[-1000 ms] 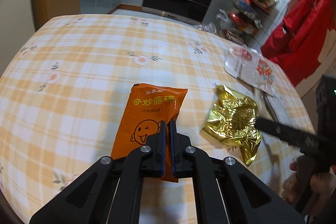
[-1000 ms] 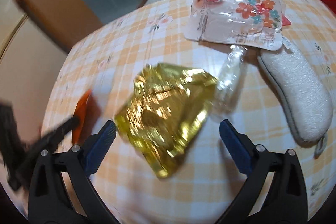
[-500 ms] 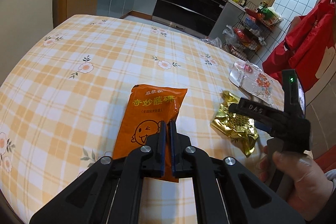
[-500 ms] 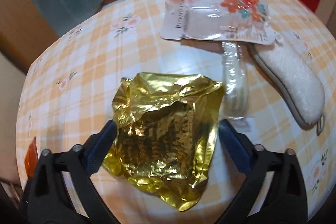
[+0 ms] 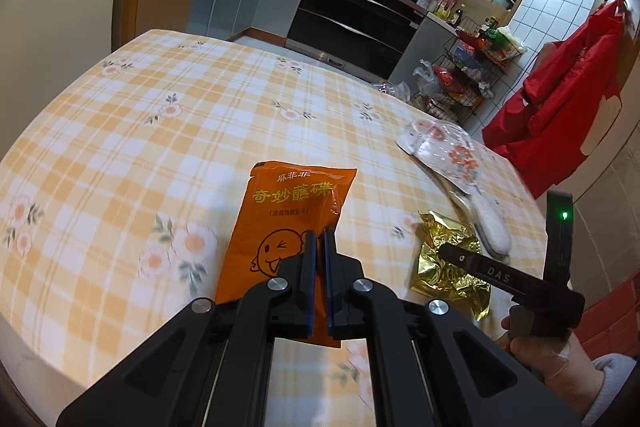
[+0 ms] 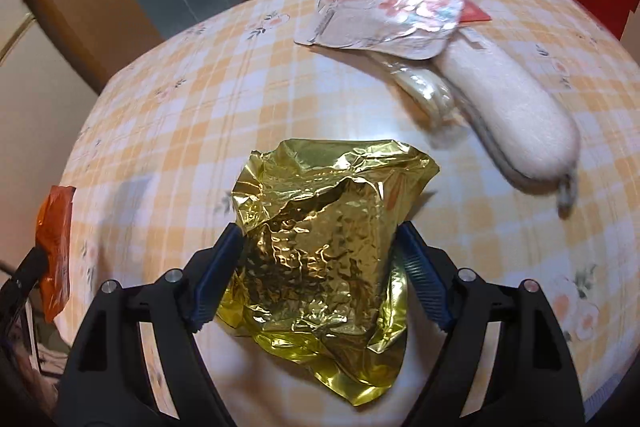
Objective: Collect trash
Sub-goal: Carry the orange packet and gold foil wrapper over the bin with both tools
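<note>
Trash lies scattered over our tabletop (image 5: 120, 155), which wears an orange-and-white checked cloth printed with flowers. Our left gripper (image 5: 319, 245) has its blue pads drawn almost together on the lower part of an orange snack packet (image 5: 288, 227); the packet hangs pinched between them, its printed face with yellow characters and a winking cartoon turned toward the camera. Our right gripper (image 6: 320, 239) stands partly open, one blue pad on each side of a crumpled gold foil wrapper (image 6: 320, 235). The left pad touches the foil's edge; whether the right pad touches it, we cannot tell. The wrapper is torn open at the top, and we cannot make out anything inside it. It rests on the tabletop near the edge closest to us.

Farther back lies a flat clear plastic package (image 6: 388, 11) printed with red and orange flowers. Its near edge overlaps a small clear bag (image 6: 424, 87) with pale contents and a long white fuzzy pouch (image 6: 508, 111) with a zip along its side. From the left wrist view, the gold foil wrapper (image 5: 448, 263) sits right of the orange packet, apart from it, with the right gripper's black arm across it.
</note>
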Motion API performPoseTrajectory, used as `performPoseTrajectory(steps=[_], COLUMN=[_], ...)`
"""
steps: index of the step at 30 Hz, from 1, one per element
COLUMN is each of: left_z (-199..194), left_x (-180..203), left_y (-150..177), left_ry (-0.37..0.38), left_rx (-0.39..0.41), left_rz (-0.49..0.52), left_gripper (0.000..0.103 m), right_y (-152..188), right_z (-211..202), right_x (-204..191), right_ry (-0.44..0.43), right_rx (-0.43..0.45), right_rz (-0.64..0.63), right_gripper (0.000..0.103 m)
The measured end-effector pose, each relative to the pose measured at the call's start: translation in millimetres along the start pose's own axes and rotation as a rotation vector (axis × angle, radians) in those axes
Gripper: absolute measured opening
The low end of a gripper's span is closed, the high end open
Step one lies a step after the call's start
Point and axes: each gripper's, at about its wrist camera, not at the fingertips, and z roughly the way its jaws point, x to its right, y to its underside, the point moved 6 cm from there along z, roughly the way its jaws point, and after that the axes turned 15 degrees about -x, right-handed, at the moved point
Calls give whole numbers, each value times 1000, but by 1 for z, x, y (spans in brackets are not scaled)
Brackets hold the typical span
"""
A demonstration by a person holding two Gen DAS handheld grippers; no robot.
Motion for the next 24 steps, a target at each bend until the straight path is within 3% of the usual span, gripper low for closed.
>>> performPoseTrajectory(steps=[14,24], left_z=[-54,-85], left_x=[61,103], left_y=[53,93], left_ry=[47,66], left_rx=[22,49], left_rz=[9,42], left_gripper=[4,4], right_y=[52,107], right_z=[-95,-139], right_x=[18,37], right_ry=[-60,-68], right_rx=[142,184], right_rz=[-117,-189], right_gripper=[79,79])
